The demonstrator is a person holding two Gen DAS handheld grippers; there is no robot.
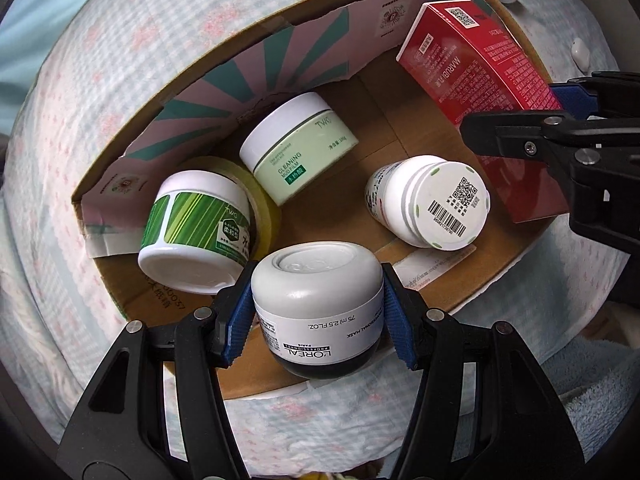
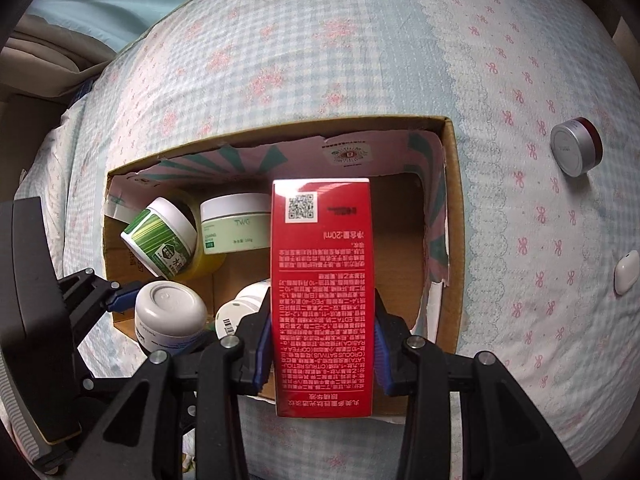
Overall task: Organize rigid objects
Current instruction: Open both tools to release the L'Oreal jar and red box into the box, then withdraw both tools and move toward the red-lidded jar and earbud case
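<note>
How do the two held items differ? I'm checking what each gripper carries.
The left gripper is shut on a round grey L'Oreal jar; the right gripper is shut on a tall red carton. The jar is squat and curved, the carton flat-sided. Both hang over the cardboard box.

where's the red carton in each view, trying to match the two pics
Left wrist: the red carton is at the upper right, over the cardboard box's right end, held by the right gripper.
Right wrist: it fills the centre, upright between that gripper's blue pads.
Shared landmark: the pale green TWG jar lies in the box in both.
</note>
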